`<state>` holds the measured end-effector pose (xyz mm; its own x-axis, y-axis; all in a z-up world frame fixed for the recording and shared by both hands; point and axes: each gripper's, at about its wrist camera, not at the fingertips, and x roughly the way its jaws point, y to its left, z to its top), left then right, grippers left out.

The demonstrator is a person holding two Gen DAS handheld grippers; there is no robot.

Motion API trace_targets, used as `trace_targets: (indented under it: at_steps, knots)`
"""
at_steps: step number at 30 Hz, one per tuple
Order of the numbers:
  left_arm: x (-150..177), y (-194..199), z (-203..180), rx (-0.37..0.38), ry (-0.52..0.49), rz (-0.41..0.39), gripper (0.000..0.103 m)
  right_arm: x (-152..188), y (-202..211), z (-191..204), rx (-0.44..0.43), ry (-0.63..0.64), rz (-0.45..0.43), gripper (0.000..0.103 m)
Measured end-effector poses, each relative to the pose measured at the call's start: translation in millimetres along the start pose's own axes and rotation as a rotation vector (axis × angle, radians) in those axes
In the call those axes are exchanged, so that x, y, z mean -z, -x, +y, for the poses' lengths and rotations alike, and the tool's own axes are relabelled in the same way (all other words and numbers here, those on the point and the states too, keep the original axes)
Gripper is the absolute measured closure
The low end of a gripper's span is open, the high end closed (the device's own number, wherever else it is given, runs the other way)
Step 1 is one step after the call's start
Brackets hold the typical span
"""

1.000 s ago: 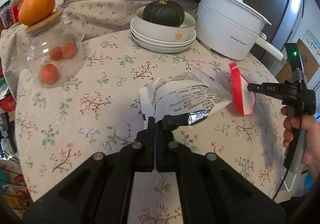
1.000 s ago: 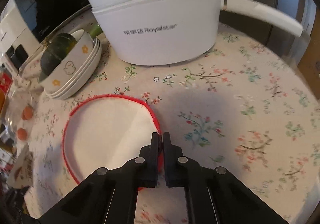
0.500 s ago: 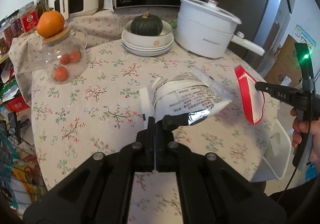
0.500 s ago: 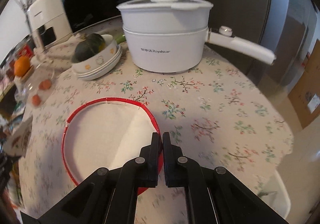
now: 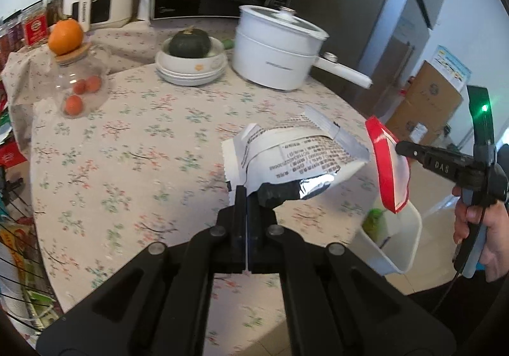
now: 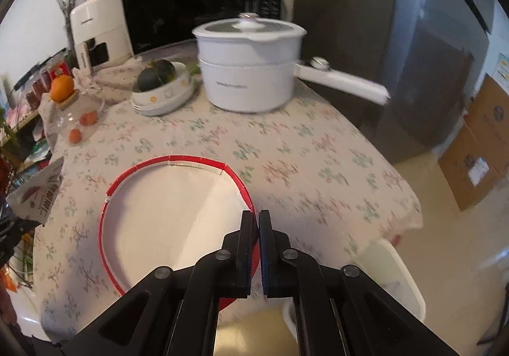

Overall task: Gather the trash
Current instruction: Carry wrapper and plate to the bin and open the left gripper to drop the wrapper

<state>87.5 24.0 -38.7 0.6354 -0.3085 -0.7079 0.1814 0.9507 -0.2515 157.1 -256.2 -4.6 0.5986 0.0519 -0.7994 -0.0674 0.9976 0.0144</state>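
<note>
the left gripper (image 5: 246, 197) has its jaws closed on the torn edge of an empty foil snack packet (image 5: 296, 158), held up over the surface (image 5: 143, 139) with its flowered cloth. the right gripper (image 6: 257, 222) has its jaws clamped on the rim of a red-edged paper plate (image 6: 165, 212), which stands on edge just beside the packet in the left wrist view, above a white bin (image 5: 394, 244) at the surface's near edge. beyond the packet, a white electric pot (image 5: 273, 60) sits beside a stack of bowls (image 5: 191, 66) carrying a dark green squash (image 5: 189, 44). a glass jar (image 5: 79, 85) with an orange (image 5: 66, 37) on its lid stands well apart from the pot.
</note>
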Motion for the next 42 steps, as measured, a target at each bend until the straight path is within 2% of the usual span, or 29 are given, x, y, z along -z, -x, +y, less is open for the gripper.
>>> trace_targets:
  at_steps: [5,9,19,28,34,40,41,42]
  knots:
    - [6,-5,-27,0.074,-0.019,0.023,0.103,9,18,-25,0.017,-0.009,-0.018,0.098]
    - [9,-17,-55,0.108,-0.066,0.058,0.103,19,21,-58,0.043,-0.051,0.006,0.098]
    - [24,-67,-157,0.233,-0.237,0.168,0.103,55,25,-149,0.137,-0.189,0.081,0.098]
    - [48,-123,-230,0.278,-0.343,0.286,0.103,92,33,-214,0.213,-0.268,0.127,0.098]
    - [60,-153,-256,0.293,-0.368,0.325,0.103,109,34,-245,0.241,-0.316,0.160,0.098]
    - [59,-170,-259,0.321,-0.346,0.337,0.103,112,31,-256,0.249,-0.332,0.179,0.098]
    - [58,-170,-259,0.331,-0.339,0.340,0.102,112,30,-256,0.251,-0.332,0.181,0.098]
    - [56,-169,-259,0.334,-0.335,0.342,0.096,111,30,-257,0.252,-0.330,0.183,0.098]
